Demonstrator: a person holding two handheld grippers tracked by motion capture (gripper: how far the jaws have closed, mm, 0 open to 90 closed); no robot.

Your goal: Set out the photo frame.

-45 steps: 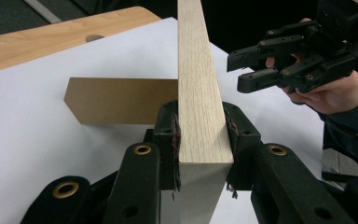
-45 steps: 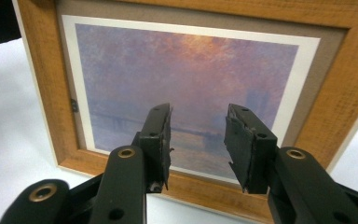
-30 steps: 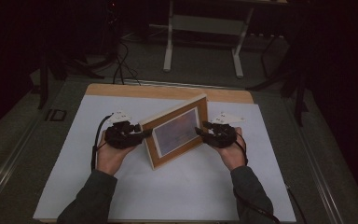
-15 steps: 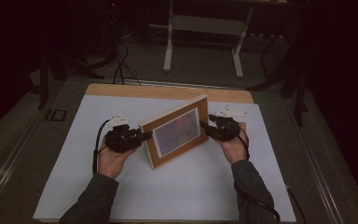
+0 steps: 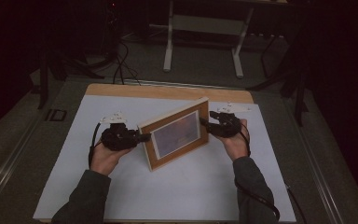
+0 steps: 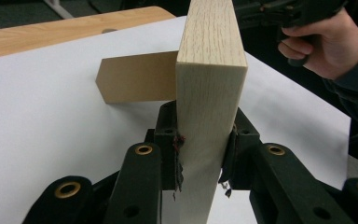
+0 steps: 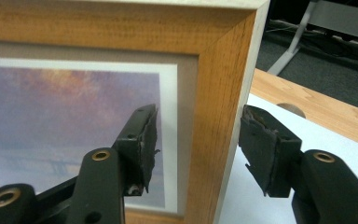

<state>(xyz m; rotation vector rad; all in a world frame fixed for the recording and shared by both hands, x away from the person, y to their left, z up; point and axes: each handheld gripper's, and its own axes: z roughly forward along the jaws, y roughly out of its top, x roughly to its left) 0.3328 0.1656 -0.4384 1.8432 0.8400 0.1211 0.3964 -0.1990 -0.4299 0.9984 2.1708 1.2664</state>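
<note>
Clamping picture frame [image 6: 210, 93] — left gripper [image 6: 204, 149]; right gripper [image 7: 196, 149] just opened — pads clear.

frame [image 7: 214, 93]: top and left run off the right gripper view
stand [image 6: 135, 77]: near end hidden behind the frame's edge
print [image 5: 176, 134]: too dim and small to make out
sleeves [image 5: 251, 186]: cut by bottom edge

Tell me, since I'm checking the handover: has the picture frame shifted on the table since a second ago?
No. The picture frame stands the same against the table's wooden far edge.
</note>
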